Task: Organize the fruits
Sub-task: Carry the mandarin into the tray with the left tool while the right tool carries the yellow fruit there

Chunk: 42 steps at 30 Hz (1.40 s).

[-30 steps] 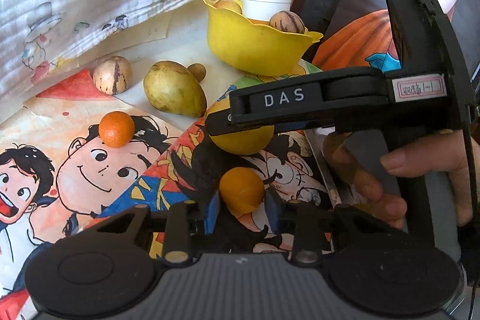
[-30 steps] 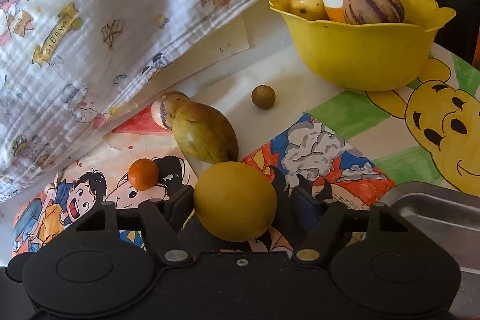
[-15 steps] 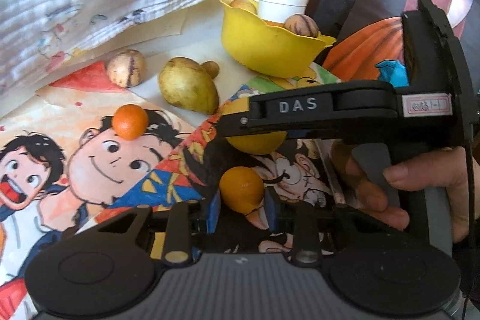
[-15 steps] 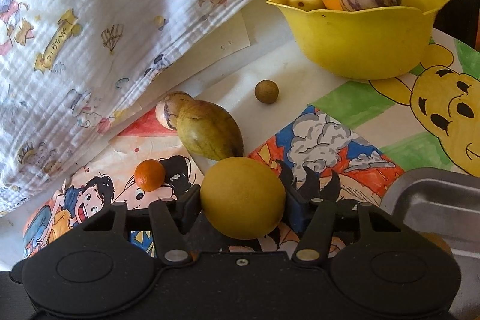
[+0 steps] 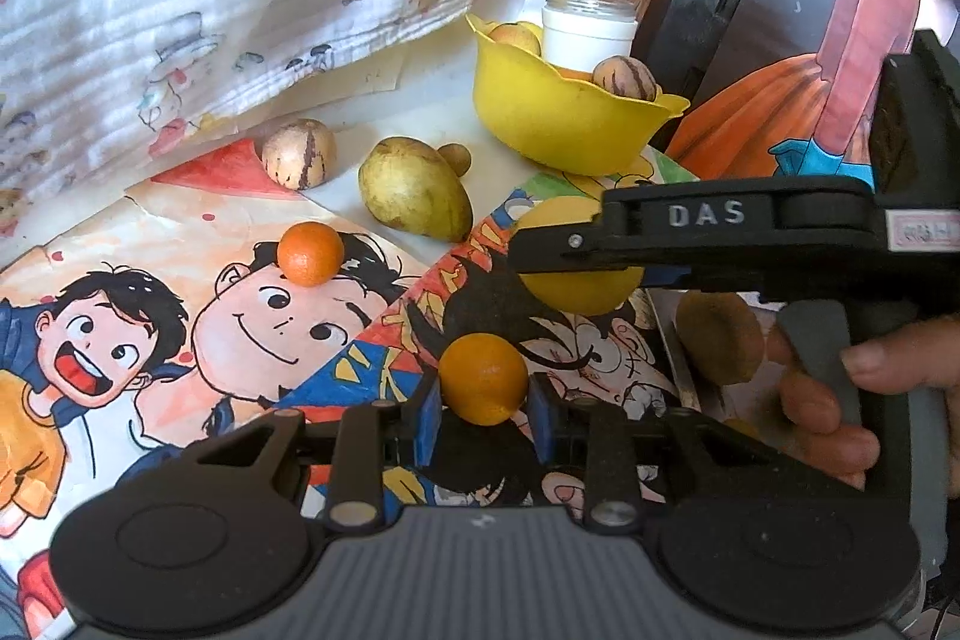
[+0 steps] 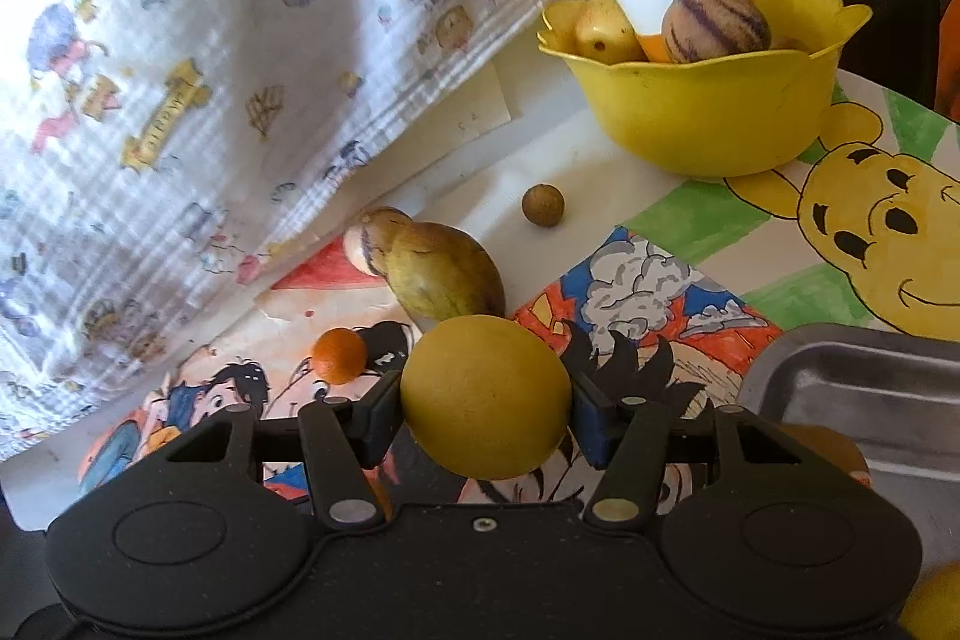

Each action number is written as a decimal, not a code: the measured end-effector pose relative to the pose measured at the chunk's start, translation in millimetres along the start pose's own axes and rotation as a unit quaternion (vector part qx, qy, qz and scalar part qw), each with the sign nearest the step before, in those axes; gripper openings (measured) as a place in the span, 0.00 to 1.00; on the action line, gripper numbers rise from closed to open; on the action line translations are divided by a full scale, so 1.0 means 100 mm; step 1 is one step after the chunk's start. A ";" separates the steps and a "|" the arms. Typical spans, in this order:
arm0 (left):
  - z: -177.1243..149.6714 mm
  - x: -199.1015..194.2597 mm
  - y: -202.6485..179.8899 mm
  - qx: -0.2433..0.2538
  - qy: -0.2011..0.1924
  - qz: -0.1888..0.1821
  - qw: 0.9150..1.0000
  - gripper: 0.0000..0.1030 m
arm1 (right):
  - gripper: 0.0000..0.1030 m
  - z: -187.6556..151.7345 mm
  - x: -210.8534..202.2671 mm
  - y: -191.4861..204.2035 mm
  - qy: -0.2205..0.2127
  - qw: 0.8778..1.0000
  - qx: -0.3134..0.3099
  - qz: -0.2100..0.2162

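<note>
My left gripper [image 5: 483, 400] is shut on a small orange fruit [image 5: 483, 379], held just above the cartoon-printed mat. My right gripper [image 6: 486, 418] is shut on a round yellow fruit [image 6: 486, 397], with both blue pads pressed against its sides. The left wrist view also shows this right gripper [image 5: 540, 250] side-on, carrying the yellow fruit [image 5: 576, 289], with a hand on its handle. A yellow bowl [image 6: 708, 112] at the back holds a striped melon-like fruit [image 6: 714, 25], a yellow fruit and a white cup.
On the mat lie a green-yellow mango [image 5: 414, 199], a small orange [image 5: 310, 255], a striped fruit [image 5: 298, 154] and a small brown ball-shaped fruit [image 6: 543, 204]. A metal tray [image 6: 870, 388] sits at the right. A printed cloth [image 6: 210, 70] hangs at the back left.
The right gripper's jaws closed in on the yellow fruit and raised it a little. The left gripper kept the small orange fruit and barely moved.
</note>
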<state>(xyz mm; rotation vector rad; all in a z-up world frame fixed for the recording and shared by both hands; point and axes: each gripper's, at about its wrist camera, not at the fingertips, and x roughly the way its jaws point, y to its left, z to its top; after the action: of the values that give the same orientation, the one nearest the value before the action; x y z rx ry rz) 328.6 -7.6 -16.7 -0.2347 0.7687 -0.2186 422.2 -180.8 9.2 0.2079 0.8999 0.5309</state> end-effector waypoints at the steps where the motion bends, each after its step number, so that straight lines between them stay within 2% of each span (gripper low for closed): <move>1: 0.00 -0.02 -0.01 0.000 -0.001 -0.001 1.000 0.32 | 0.57 -0.02 -0.05 0.00 -0.003 1.000 0.002 0.001; 14: -0.02 -0.26 -0.38 0.018 -0.014 -0.026 0.999 0.32 | 0.58 -0.23 -0.91 -0.31 -0.067 0.998 0.015 -0.011; 27: -0.22 -0.44 -0.93 0.048 -0.012 -0.067 0.997 0.32 | 0.58 -0.65 -1.65 -0.69 -0.100 0.993 0.045 -0.044; 35: -0.46 -0.51 -1.12 0.054 0.008 -0.086 0.995 0.32 | 0.58 -0.94 -1.83 -0.85 -0.099 0.992 0.060 -0.059; 42: -0.66 -0.50 -1.25 0.075 0.039 -0.099 0.992 0.33 | 0.58 -1.13 -1.77 -0.96 -0.080 0.991 0.078 -0.067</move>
<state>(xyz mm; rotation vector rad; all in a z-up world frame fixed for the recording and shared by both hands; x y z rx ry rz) 233.2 -120.7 6.8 -0.1612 0.8028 -0.4738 277.7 -360.2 24.4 0.3247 0.7937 0.3141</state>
